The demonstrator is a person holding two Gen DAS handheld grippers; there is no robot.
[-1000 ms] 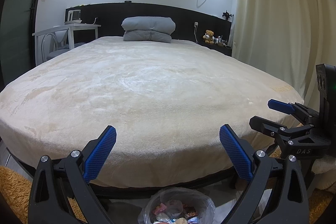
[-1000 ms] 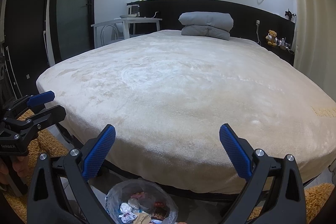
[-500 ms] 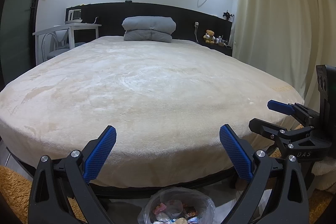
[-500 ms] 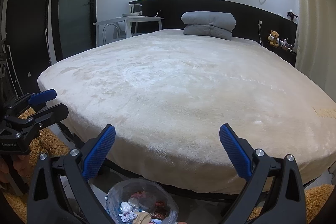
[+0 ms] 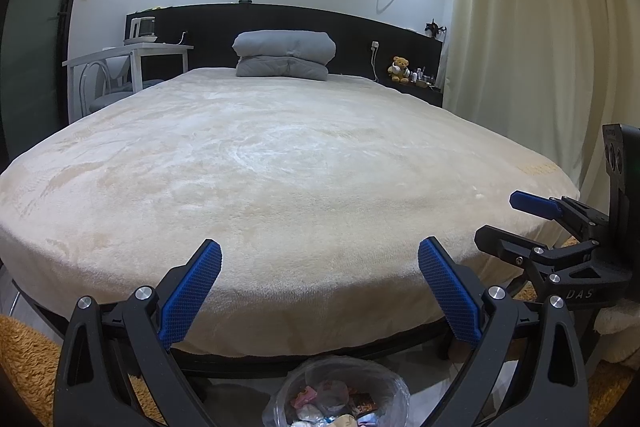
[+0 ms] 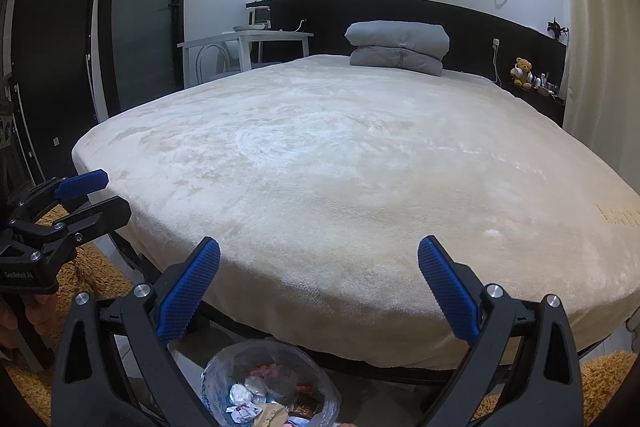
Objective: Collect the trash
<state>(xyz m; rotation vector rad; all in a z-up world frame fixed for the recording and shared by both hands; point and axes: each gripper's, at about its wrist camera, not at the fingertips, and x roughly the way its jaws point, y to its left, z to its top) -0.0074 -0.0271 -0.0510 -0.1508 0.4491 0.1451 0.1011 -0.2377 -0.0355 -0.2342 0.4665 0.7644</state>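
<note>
Presently: left tongs (image 5: pixel 319 291) spread apart, empty. Right tongs (image 6: pixel 318 287) likewise apart, empty. Trash bin (image 6: pixel 271 385), lined with clear bag, on floor at foot of bed (image 6: pixel 340 163), holding wrappers and crumpled paper. No litter visible on blanket. Collection seemingly complete, or nearly.

I stand at the foot of a wide bed (image 5: pixel 280 167) under a cream plush cover. A folded grey quilt (image 5: pixel 284 55) lies against the black headboard (image 5: pixel 208 23). White walls, pale curtains (image 5: pixel 520 47) on my right, a white desk (image 5: pixel 132 55) to my left, and what looks like orange shag rug (image 6: pixel 604 371) underfoot.
</note>
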